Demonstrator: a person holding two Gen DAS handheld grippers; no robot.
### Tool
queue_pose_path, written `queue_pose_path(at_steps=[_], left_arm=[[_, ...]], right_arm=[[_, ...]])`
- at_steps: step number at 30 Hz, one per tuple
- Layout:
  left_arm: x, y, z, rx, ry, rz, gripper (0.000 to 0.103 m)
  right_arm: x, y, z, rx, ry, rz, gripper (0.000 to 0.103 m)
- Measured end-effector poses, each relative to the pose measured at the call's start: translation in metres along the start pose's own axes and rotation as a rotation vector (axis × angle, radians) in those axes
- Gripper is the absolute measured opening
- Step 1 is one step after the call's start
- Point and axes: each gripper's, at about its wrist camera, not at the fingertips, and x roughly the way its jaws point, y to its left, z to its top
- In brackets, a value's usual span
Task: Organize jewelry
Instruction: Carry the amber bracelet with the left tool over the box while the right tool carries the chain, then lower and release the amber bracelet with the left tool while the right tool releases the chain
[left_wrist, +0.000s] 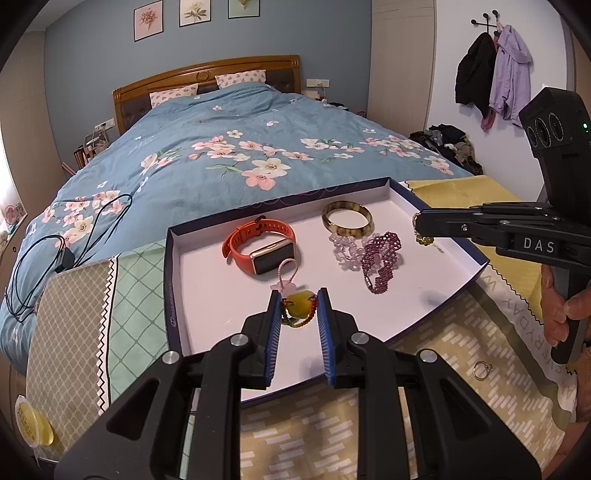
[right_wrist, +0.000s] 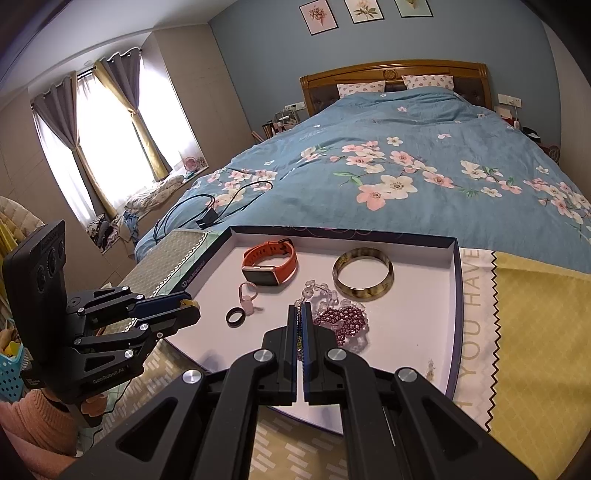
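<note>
Two pieces are in my grasp over the shallow box lid (left_wrist: 173, 288) that serves as the tray. In the lower middle of the left wrist view, the left gripper (left_wrist: 298, 299) has its fingers clenched on a yellow-green bead charm (left_wrist: 300, 300) whose pink cord and star trail up toward the orange watch (left_wrist: 264, 245). It looks light, hard and smooth, so I judge it could squirt out of the pads; the round bead itself is the best hold, not the limp cord. At the right edge of that view, the right gripper (left_wrist: 419, 221) is clamped tight on a small greenish beaded strand (left_wrist: 424, 239) that dangles below the fingertips: floppy, likely to swing, and I would set it down slowly. Already in the tray, centre frame, lie the amber bangle (left_wrist: 347, 218), stiff and possibly brittle, a clear bead bracelet (left_wrist: 343, 248) and a purple bead bracelet (left_wrist: 382, 254). A thin ring (left_wrist: 481, 369) waits on the patterned cloth (left_wrist: 332, 424) at lower right, tiny and flat; I would pinch it across its band.
</note>
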Motion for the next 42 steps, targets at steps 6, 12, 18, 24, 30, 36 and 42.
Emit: queue_pose_path(at_steps=[6,12,18,24,30,36,42], left_arm=[[0.007,0.003,0.0,-0.004,0.011,0.009,0.02],[0.014,0.005,0.0,-0.011,0.025,0.017,0.02],[0.023,0.008,-0.001,-0.021,0.043,0.021,0.02],[0.026,0.008,-0.002,-0.025,0.05,0.023,0.02],[0.029,0.008,-0.002,-0.025,0.057,0.024,0.02],[0.032,0.007,-0.002,-0.025,0.062,0.026,0.02],[0.034,0.007,-0.003,-0.029,0.068,0.027,0.02]], right_arm=[[0.003,-0.003,0.002,0.005,0.007,-0.006,0.001],[0.01,-0.005,0.004,0.009,0.023,-0.013,0.001],[0.018,-0.006,0.004,0.017,0.046,-0.011,0.001],[0.023,-0.006,0.004,0.019,0.059,-0.013,0.001],[0.027,-0.008,0.004,0.018,0.071,-0.019,0.001],[0.034,-0.007,0.004,0.014,0.088,-0.028,0.001],[0.038,-0.007,0.004,0.014,0.096,-0.035,0.001]])
